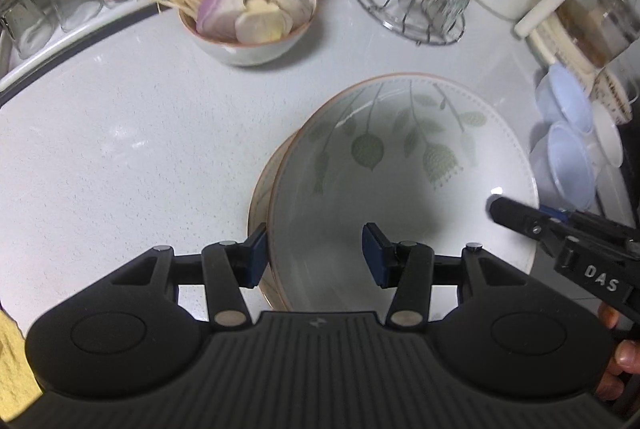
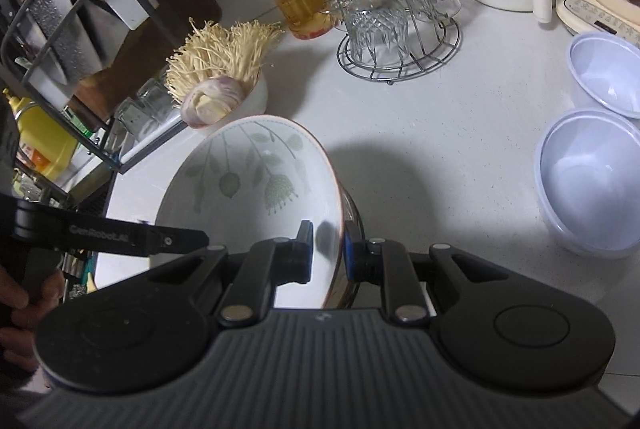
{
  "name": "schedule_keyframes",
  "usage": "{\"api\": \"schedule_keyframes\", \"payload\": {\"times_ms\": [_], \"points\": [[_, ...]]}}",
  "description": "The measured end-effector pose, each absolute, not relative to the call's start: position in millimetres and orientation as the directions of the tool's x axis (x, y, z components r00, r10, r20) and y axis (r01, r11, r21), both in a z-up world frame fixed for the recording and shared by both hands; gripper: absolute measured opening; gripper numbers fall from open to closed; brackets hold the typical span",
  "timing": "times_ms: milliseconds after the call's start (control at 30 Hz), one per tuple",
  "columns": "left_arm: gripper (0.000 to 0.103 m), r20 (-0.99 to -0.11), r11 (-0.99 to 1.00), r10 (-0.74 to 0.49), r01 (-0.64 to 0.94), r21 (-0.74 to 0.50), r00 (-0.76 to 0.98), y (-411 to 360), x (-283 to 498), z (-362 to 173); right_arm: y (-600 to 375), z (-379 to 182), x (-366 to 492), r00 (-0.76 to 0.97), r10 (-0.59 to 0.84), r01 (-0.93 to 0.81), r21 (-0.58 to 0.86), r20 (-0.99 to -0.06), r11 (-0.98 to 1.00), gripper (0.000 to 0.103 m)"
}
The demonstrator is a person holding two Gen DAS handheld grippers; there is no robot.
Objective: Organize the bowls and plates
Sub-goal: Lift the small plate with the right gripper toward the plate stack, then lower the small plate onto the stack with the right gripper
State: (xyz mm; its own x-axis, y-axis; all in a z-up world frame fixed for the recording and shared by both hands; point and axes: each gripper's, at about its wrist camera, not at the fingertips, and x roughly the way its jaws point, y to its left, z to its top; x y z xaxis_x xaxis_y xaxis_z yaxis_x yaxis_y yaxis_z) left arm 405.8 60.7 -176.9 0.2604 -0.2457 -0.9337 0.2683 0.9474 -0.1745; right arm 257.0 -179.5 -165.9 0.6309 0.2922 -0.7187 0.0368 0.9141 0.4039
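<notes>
Black ribbed gripper point(image 1: 316, 255), blue pads point(image 1: 374, 255)

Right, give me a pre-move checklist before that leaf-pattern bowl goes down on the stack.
1. Right gripper clamped on the leaf-pattern bowl rim: ok, pads pinch the wall.
2. Left gripper gripping the bowl: not ok, jaws open, straddling the near rim without pressing.
3. Bowl level: not ok, it is tilted in the right wrist view.
4. Dish underneath lined up: not ok, its rim shows offset to one side.
5. Contact between bowl and the dish below: cannot tell.
6. Plastic bowls and vegetable bowl clear of the path: ok, both stand apart.
</notes>
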Motion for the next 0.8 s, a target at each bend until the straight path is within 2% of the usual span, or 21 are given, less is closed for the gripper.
{"api": "schedule_keyframes", "payload": {"times_ms": [500, 800], "points": [[0.054, -0.951, 0.952, -0.215, 0.263, -0.154, 0.224, 45, 415, -199, -189, -174, 257, 0.634, 0.296, 0.043, 0.415, -0.714, 0.909, 0.018], [0.054, -0.949, 0.954, -0.233, 0.238, -0.181, 0.214, 52, 416, -201, -187, -178, 257, 0.627, 0.285, 0.056, 0.407, -0.725, 0.912, 0.018]]}}
